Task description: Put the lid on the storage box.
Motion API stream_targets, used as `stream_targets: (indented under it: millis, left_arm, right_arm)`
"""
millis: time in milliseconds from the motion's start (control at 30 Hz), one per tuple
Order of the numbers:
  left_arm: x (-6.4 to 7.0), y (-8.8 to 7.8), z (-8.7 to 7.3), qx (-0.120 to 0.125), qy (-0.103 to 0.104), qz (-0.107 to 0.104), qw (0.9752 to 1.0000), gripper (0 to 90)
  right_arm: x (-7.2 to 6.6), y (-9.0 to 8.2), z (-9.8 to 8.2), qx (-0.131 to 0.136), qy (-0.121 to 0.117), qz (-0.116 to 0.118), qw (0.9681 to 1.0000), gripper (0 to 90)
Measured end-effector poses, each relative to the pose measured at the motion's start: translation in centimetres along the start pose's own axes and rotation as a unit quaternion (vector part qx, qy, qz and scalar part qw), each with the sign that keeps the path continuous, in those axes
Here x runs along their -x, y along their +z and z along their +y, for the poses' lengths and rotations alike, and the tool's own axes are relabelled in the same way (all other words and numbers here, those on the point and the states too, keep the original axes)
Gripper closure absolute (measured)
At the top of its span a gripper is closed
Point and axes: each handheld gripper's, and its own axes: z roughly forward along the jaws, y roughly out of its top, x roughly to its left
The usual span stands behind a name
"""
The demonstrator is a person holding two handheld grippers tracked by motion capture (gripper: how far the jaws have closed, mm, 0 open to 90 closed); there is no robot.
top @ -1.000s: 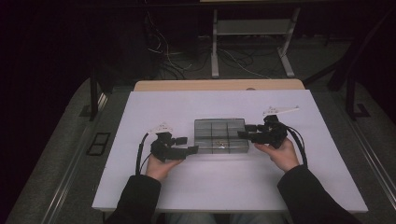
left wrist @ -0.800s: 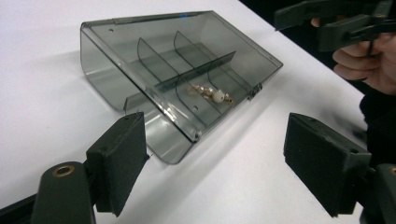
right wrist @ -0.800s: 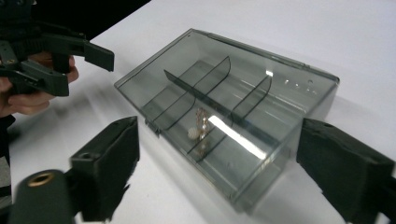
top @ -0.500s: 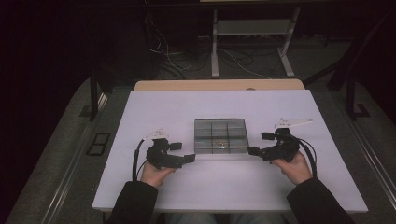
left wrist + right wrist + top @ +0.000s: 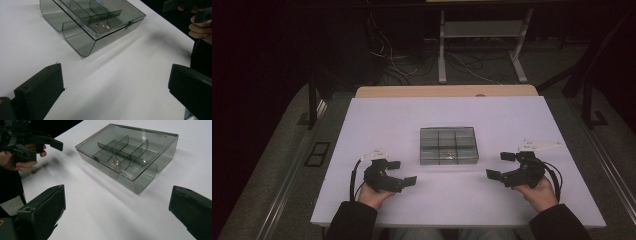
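A smoke-grey clear box with its lid closed and dividers inside lies flat mid-table, and a small shiny piece sits in a near compartment. My left gripper rests near and to the left of the box, apart from it. Its jaws have just been opening and stand open with nothing between them. My right gripper is to the right of the box, also apart. Its jaws have just been opening too and are wide and empty. The box lies ahead of both.
The white tabletop has bare room all round the box. A wooden strip borders its far edge. Beyond it are floor cables and the metal legs of a stand. Dark floor drops off on both sides.
Both hands have drawn back from the box's two ends, outward and toward the near edge. Both pairs of jaws have spread wide. The box stays where it was.
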Motion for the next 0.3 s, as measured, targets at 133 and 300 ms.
stream_targets:
  millis: [133, 300]
  left_arm:
    - [0.1, -0.1, -0.3, 0.003, 0.001, 0.000, 1.0000, 0.0]
    - [0.1, -0.2, -0.5, 0.009, 0.000, 0.001, 1.0000, 0.0]
  right_arm:
    - [0.0, -0.3, -0.7, -0.003, 0.003, -0.001, 1.0000, 0.5]
    - [0.1, -0.6, -1.8, -0.008, 0.010, -0.002, 0.9999, 0.5]
